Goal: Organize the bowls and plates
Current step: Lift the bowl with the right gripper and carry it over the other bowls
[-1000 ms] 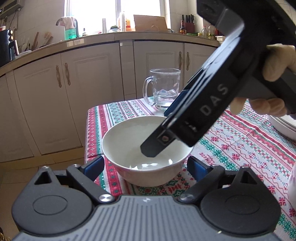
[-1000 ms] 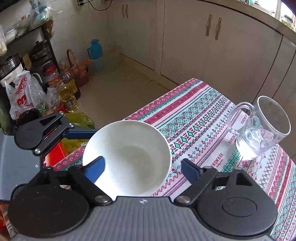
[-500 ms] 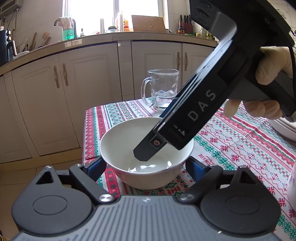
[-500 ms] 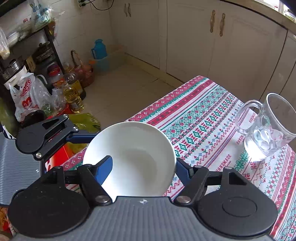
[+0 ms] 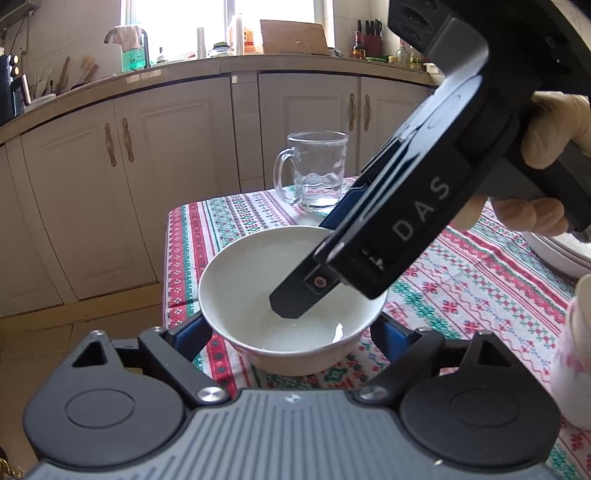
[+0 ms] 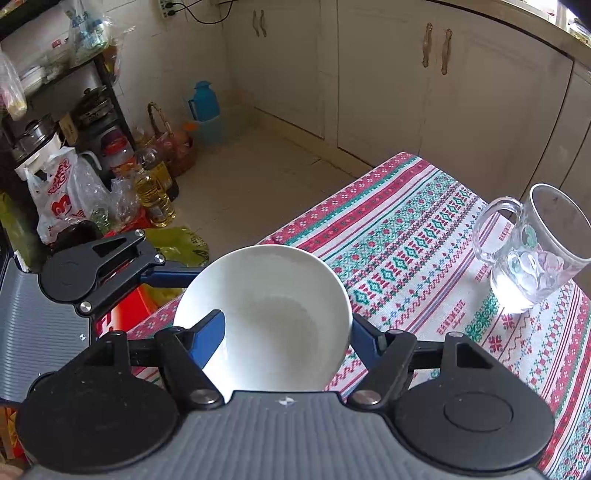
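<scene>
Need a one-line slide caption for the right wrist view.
Right gripper clamps the white bowl's rim, one finger inside, beside a glass mug.

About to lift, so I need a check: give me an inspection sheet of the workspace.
Surface: patterned tablecloth, flat.
Job's things: white bowl near table corner; white dishes at right edge.
Clutter: glass mug.
Grippers: right gripper shut on bowl wall; left gripper has just been closing, bowl between its jaws, contact unclear.
Cables: one at wall socket.
Surroundings: cabinets; bottles on floor.
</scene>
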